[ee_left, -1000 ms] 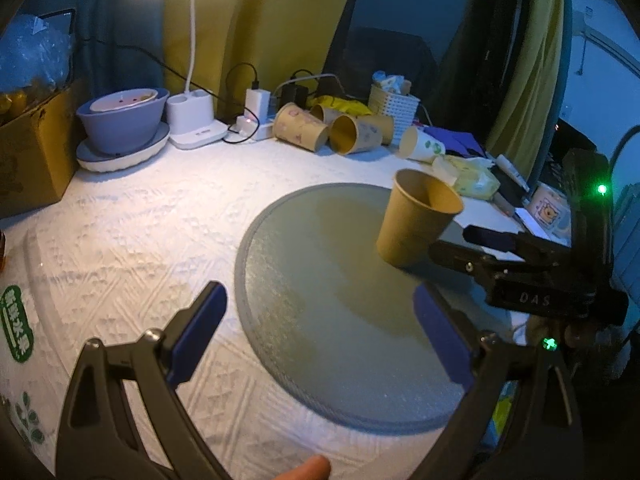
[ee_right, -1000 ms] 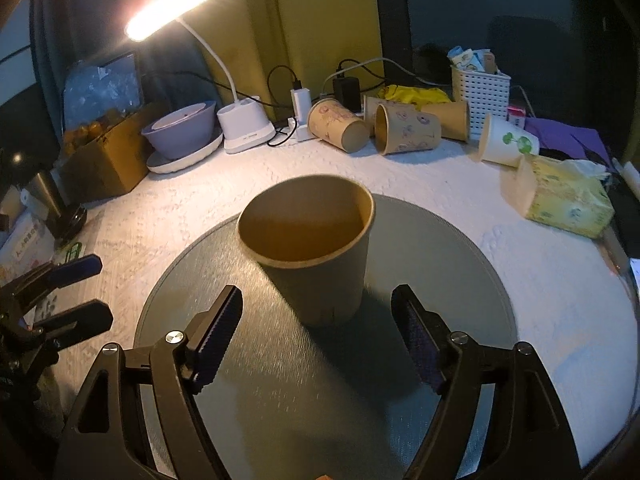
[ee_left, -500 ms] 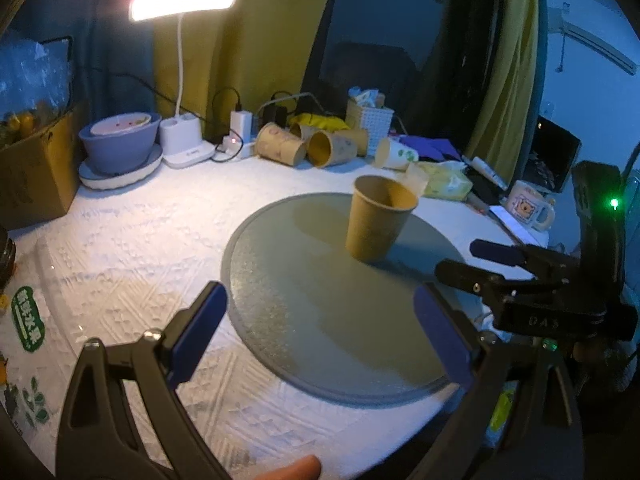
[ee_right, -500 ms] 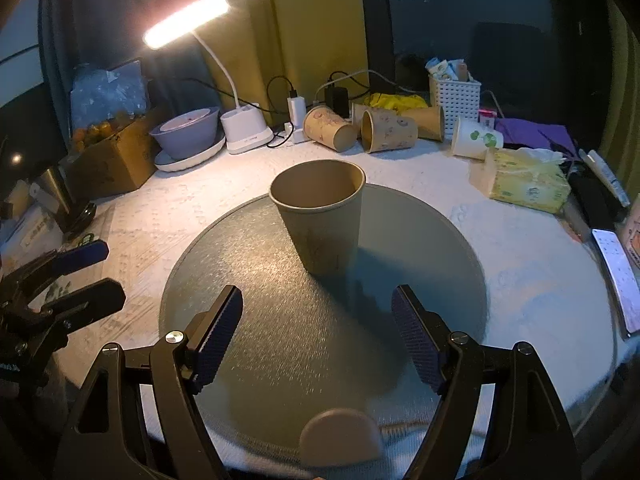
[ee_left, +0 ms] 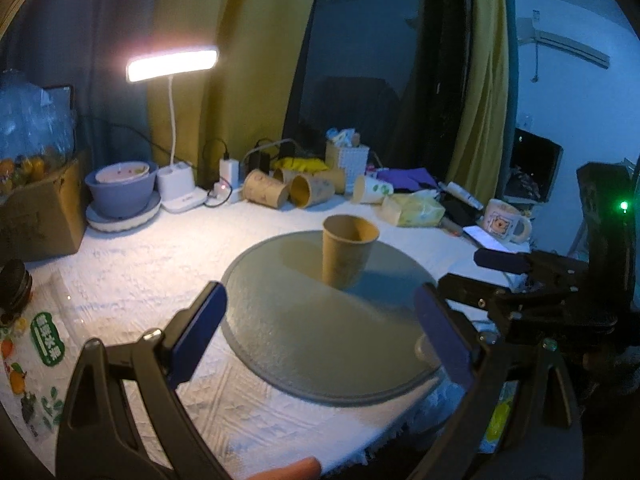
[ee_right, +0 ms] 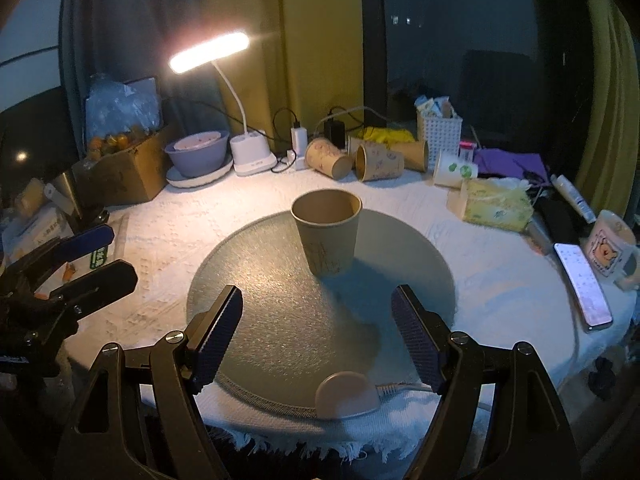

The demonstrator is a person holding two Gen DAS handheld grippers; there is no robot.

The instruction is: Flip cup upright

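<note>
A brown paper cup [ee_right: 326, 234] stands upright, mouth up, on the round grey mat [ee_right: 280, 320]; it also shows in the left wrist view [ee_left: 347, 254] on the mat [ee_left: 312, 328]. My right gripper [ee_right: 318, 338] is open and empty, well back from the cup near the mat's front edge. My left gripper [ee_left: 320, 334] is open and empty, off the mat's left front side. Each gripper shows in the other's view: the left [ee_right: 86, 258] and the right [ee_left: 486, 280].
Several paper cups [ee_right: 356, 160] lie on their sides at the back, by a lit desk lamp [ee_right: 248, 156], a purple bowl [ee_right: 198, 154] and a cardboard box [ee_right: 124, 168]. A tissue pack [ee_right: 496, 204], phone [ee_right: 582, 284] and mug [ee_right: 610, 240] lie right. A round beige object [ee_right: 346, 394] sits at the front edge.
Both grippers have pulled back and up from the cup, which now looks smaller and farther. The cup stays upright on the mat. Both grippers stay open.
</note>
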